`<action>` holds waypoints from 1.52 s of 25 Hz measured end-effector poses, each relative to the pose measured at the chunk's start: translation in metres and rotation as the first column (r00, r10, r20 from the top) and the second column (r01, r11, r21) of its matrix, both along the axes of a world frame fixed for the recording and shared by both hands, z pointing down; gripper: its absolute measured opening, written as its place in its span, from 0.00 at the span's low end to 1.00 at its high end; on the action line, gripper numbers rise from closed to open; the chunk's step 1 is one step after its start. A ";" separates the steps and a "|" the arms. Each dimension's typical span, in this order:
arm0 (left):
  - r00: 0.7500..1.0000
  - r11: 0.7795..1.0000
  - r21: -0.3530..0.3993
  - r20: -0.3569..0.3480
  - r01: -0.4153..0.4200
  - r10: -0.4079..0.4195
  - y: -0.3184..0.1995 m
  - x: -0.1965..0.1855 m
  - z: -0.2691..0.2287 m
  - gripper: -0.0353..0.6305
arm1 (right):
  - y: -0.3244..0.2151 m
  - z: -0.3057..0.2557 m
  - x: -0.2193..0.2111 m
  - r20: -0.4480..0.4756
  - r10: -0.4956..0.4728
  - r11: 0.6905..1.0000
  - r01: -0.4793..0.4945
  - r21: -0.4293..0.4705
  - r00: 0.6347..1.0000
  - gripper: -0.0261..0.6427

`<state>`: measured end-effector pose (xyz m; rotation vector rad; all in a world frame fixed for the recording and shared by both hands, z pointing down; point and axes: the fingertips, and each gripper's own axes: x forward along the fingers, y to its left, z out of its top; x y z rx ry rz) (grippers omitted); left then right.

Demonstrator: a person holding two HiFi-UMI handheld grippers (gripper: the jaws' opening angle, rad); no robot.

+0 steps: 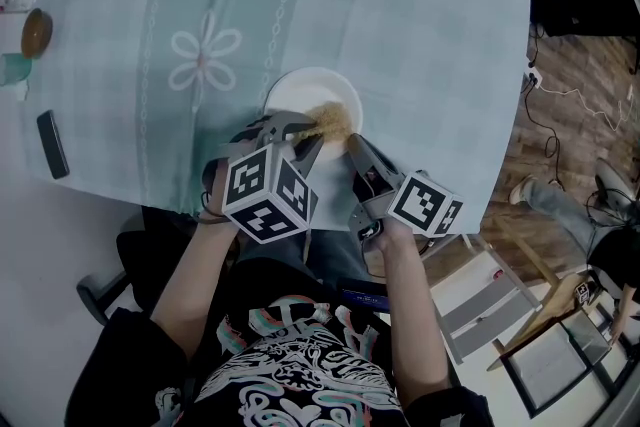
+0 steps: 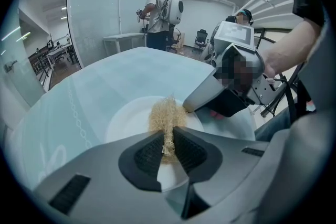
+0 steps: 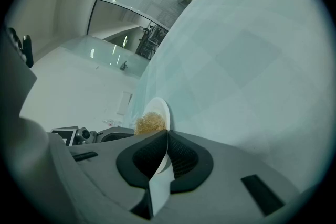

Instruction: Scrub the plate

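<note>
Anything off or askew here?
Nothing stands out. The plate sits near the tablecloth's front edge, with the right gripper shut on its rim and the left gripper pressing the scrubber onto it. No spill or damage visible.

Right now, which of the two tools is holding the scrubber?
The left tool: its jaws pinch the straw-coloured scrubber, while the right tool is clamped on the rim of the plate.
</note>
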<state>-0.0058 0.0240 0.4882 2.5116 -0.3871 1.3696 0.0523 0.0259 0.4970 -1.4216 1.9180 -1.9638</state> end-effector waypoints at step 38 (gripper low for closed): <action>0.994 0.972 0.233 0.102 0.013 -0.038 -0.049 -0.020 -0.003 0.16 | -0.001 0.000 -0.001 0.005 -0.011 1.000 0.011 0.003 1.000 0.03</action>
